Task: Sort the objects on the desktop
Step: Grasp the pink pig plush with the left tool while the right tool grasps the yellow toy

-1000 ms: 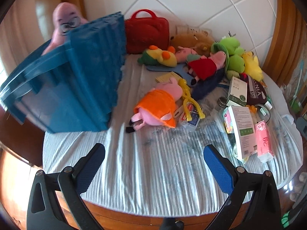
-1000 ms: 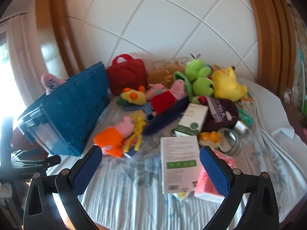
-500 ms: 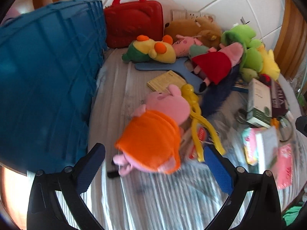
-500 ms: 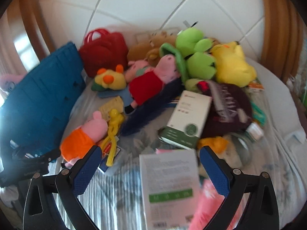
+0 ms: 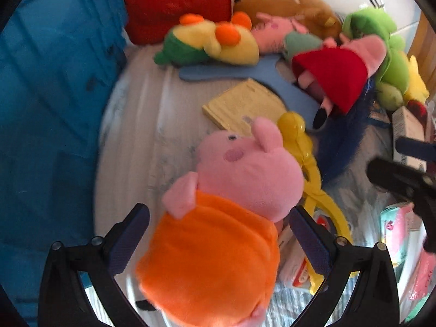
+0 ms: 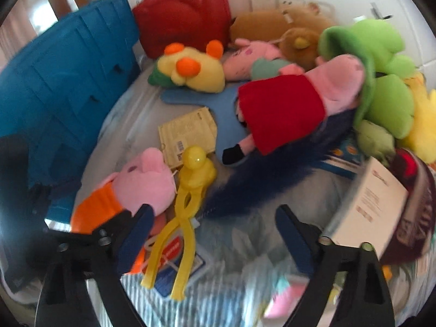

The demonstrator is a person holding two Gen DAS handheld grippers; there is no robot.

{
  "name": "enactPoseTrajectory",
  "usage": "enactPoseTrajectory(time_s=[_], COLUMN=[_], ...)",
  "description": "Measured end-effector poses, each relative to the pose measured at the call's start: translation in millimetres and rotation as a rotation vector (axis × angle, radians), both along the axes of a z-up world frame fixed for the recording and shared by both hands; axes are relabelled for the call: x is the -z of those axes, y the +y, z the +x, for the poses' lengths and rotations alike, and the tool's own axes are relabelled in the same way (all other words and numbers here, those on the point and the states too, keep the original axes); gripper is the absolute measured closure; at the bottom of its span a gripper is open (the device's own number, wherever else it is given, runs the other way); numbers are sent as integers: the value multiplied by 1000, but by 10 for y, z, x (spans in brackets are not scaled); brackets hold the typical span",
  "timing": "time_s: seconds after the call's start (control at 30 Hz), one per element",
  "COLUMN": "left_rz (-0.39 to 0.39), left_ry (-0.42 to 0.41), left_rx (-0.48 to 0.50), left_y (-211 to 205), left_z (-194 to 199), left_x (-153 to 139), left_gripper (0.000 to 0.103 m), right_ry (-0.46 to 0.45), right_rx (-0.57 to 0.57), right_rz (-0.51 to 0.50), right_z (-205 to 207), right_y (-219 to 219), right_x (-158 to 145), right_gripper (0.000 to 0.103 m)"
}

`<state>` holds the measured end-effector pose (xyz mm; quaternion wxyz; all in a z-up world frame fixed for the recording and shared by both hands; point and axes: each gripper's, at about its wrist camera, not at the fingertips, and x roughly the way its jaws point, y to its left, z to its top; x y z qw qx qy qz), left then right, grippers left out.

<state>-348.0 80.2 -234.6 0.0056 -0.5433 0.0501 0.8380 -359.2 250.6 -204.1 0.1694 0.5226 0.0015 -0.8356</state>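
Note:
A pink pig plush in an orange dress point(image 5: 218, 226) lies on the striped cloth between the fingers of my left gripper point(image 5: 218, 237), which is open around its body. It also shows in the right wrist view point(image 6: 136, 188). My right gripper point(image 6: 212, 234) is open and empty above the yellow plastic tongs point(image 6: 188, 207), close to a dark blue furry item point(image 6: 259, 179). A pig plush in a red dress point(image 6: 288, 109) lies behind it. The blue crate point(image 5: 49, 109) stands at the left.
A red bag point(image 6: 185, 11), yellow-green plush point(image 6: 190, 68), brown plush point(image 6: 272, 27), green frog plush point(image 6: 381, 81) and yellow plush point(image 6: 425, 125) crowd the back. A white box point(image 6: 368, 204), a yellow booklet point(image 6: 188, 130) and pink packets point(image 5: 400, 223) lie around.
Both grippers have moved forward and down toward the table. The left now straddles the orange-dressed pig plush; the right has closed in over the yellow tongs.

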Motion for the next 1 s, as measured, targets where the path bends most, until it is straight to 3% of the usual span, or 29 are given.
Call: enactPoseTrajectory(time_s=[0.13,0.23,0.33,0.47,0.63,0.8,0.87,1.0], left_rz=[-5,42,54,70,90,105,107,111], left_ry=[-18,-8,-9,-10,-11,-4,5,24], left_rx=[-24,-43,-47,-52,-59,-60,-56,-49], left_y=[-56,-156,-175,-201,-232,-244,-234,-213], left_z=[-71,-122,-154,-196,-249,-251,-212,-135], left_x=[193,220,253,297,353,338,277,156], left_gripper=[0,8,9,6,6,15,22,24], right_ry=[-55,-76,-92,-116,-121,-73,-59,-50], right_rx=[-25,-57,-66,-74,-68,-84,-91,-73], right_rz=[24,38,56,86,102,120,119,43], right_z=[-214,-345,-446,-537,-579,-597,-580,-512], right_y=[-103,-243,-368,-499,-551,-569,-574,-408], right_x=[225,354,487,668,832,854,848,722], right_gripper=[19,23,25,14,14,30,48,49])
